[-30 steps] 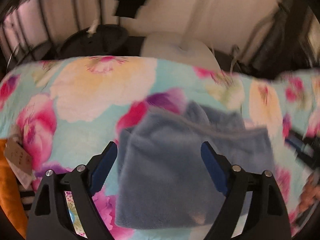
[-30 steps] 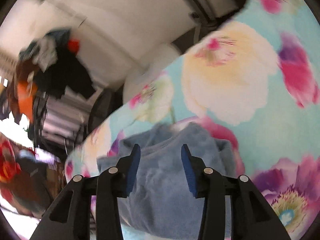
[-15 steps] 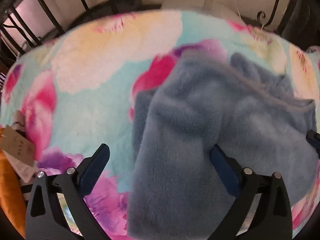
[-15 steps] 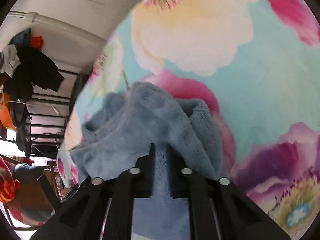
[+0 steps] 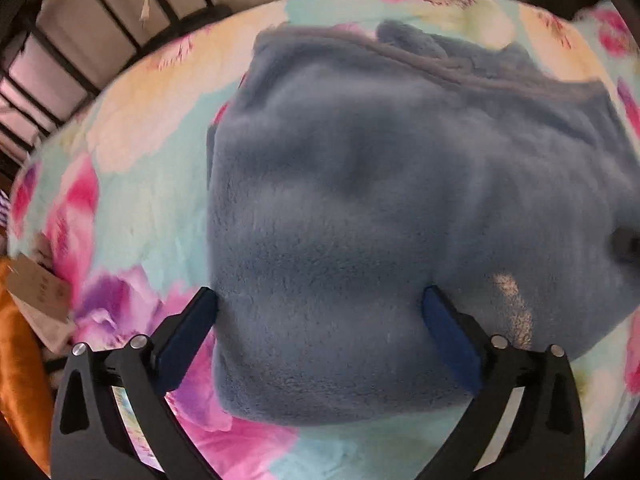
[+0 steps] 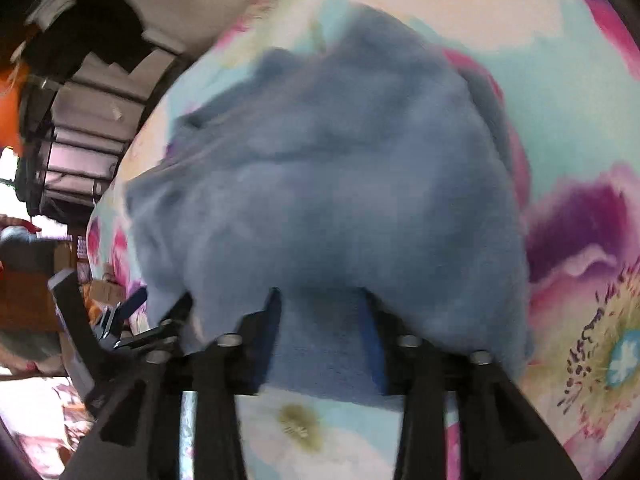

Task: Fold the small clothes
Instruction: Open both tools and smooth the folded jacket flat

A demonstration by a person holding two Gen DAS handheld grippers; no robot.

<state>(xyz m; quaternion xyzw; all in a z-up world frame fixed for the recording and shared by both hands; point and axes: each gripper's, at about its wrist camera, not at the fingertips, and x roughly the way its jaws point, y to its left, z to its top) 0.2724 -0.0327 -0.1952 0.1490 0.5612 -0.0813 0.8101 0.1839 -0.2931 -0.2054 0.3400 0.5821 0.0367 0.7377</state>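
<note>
A fluffy grey-blue garment (image 5: pixel 380 220) lies folded on a floral bedspread (image 5: pixel 132 208). My left gripper (image 5: pixel 320 304) is open, its blue-padded fingers straddling the garment's near edge. In the right wrist view the same garment (image 6: pixel 340 200) fills the middle. My right gripper (image 6: pixel 320 300) is open with its fingertips pressed into the fleece at the garment's near edge. The left gripper's fingers (image 6: pixel 132 304) show at the left of that view.
A black metal bed frame (image 5: pixel 80 52) runs along the far left. An orange cloth (image 5: pixel 20 360) and a paper tag (image 5: pixel 36 288) lie at the bedspread's left edge. Dark clothes (image 6: pixel 80 24) hang in the background.
Both grippers have come down close onto the garment. My right gripper was shut on a pinched fold half a second ago and now stands open. The garment lies flatter.
</note>
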